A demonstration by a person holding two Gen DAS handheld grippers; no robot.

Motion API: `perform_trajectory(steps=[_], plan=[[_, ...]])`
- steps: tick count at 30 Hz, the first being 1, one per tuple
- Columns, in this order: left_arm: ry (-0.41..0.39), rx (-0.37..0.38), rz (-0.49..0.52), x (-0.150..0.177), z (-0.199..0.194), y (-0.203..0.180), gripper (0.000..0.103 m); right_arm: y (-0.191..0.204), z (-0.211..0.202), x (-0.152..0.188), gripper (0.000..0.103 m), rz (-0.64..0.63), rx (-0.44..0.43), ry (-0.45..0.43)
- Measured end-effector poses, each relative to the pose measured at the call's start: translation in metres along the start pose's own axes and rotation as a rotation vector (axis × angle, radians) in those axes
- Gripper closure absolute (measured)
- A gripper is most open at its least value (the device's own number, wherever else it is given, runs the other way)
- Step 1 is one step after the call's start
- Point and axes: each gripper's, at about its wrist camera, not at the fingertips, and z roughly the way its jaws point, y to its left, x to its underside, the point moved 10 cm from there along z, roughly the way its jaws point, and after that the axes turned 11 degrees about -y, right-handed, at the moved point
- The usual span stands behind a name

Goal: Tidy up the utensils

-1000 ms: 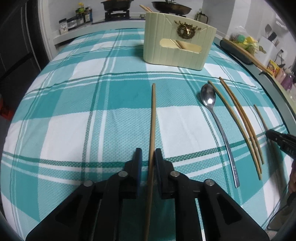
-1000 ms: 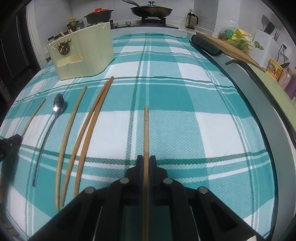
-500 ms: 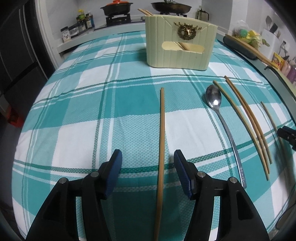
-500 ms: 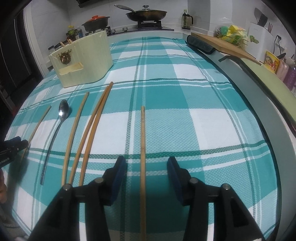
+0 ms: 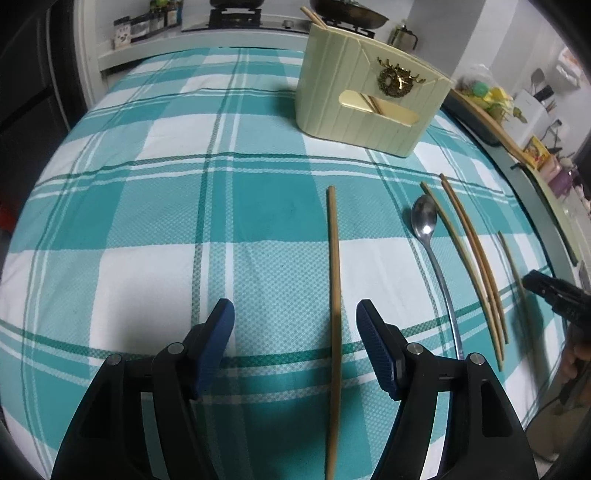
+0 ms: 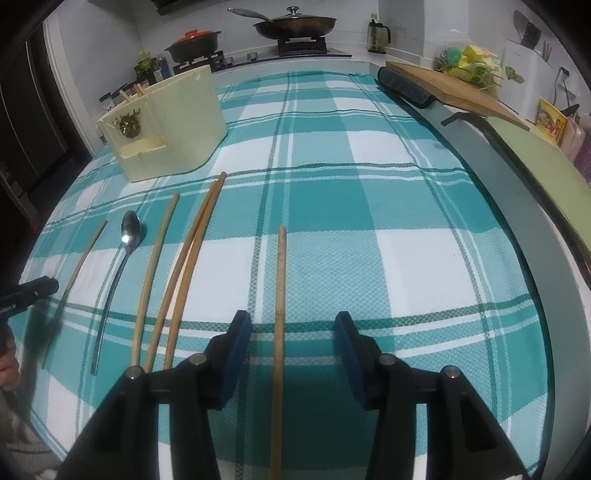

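My left gripper (image 5: 295, 325) hovers low over the teal plaid cloth and its jaws are opening. A wooden chopstick (image 5: 334, 295) lies flat between them, nearer the right pad and touched by neither. My right gripper (image 6: 293, 332) is open, and another chopstick (image 6: 280, 295) lies loose on the cloth between its blue pads. Between the two grippers lie a steel spoon (image 5: 432, 251) (image 6: 118, 277) and three more chopsticks (image 5: 472, 258) (image 6: 184, 266). A cream utensil holder (image 5: 369, 107) (image 6: 166, 136) stands at the back with two chopsticks inside.
A dark table rim (image 6: 517, 192) curves along the right side, with a wooden cutting board (image 6: 454, 88) beyond it. A stove with pans (image 6: 295, 26) and jars sits behind the holder. One of the right gripper's fingers (image 5: 554, 291) shows at the left view's right edge.
Both grippers were shut on their chopsticks and have let go. The chopsticks now lie on the cloth. The left jaws have kept widening and the left gripper has shifted a little leftward.
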Motion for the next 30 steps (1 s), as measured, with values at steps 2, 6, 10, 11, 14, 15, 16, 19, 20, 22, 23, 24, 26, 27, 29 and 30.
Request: perform_trajectory(steps=[2,6,10,11,14,15,16,19,20,22,23,24,26,27,29,30], plan=[[0.006,0.008,0.03,-0.005,0.003,-0.004,0.032,0.007,0.01,0.0,0.055,-0.013,-0.027,0.037],[0.03,0.007,0.086,-0.012,0.018,-0.009,0.032,0.01,0.029,0.0,0.055,-0.049,-0.013,0.082],[0.055,-0.024,0.151,-0.021,0.042,-0.014,0.034,0.012,0.039,-0.006,0.054,-0.116,0.014,0.094],[0.057,-0.034,0.175,-0.025,0.047,-0.016,0.035,0.014,0.042,-0.009,0.054,-0.133,0.02,0.098],[0.064,-0.049,0.23,-0.038,0.061,-0.025,0.047,0.016,0.053,-0.02,0.056,-0.162,0.022,0.101],[0.066,-0.038,0.233,-0.042,0.065,-0.028,0.052,0.016,0.057,-0.025,0.058,-0.157,0.021,0.102],[0.067,-0.029,0.236,-0.045,0.067,-0.032,0.064,0.016,0.061,-0.031,0.069,-0.155,0.021,0.101],[0.066,-0.005,0.267,-0.049,0.072,-0.043,0.097,0.015,0.073,-0.043,0.096,-0.149,0.023,0.108],[0.058,-0.01,0.271,-0.05,0.072,-0.044,0.099,0.014,0.075,-0.046,0.096,-0.142,0.021,0.105],[0.045,0.0,0.254,-0.051,0.07,-0.043,0.099,0.016,0.08,-0.052,0.096,-0.121,0.008,0.101],[0.037,0.006,0.241,-0.052,0.067,-0.043,0.099,0.015,0.08,-0.054,0.096,-0.103,-0.001,0.097],[0.019,0.011,0.226,-0.054,0.061,-0.042,0.099,0.015,0.08,-0.057,0.096,-0.079,-0.013,0.091],[-0.03,0.028,0.199,-0.061,0.042,-0.04,0.099,0.014,0.071,-0.066,0.096,-0.021,-0.045,0.055],[-0.051,0.037,0.189,-0.066,0.032,-0.041,0.099,0.015,0.062,-0.072,0.096,-0.002,-0.06,0.03],[-0.097,0.061,0.171,-0.075,0.01,-0.043,0.099,0.019,0.042,-0.083,0.096,0.013,-0.08,-0.022],[-0.124,0.075,0.165,-0.08,-0.003,-0.045,0.099,0.023,0.031,-0.09,0.096,0.016,-0.09,-0.048]])
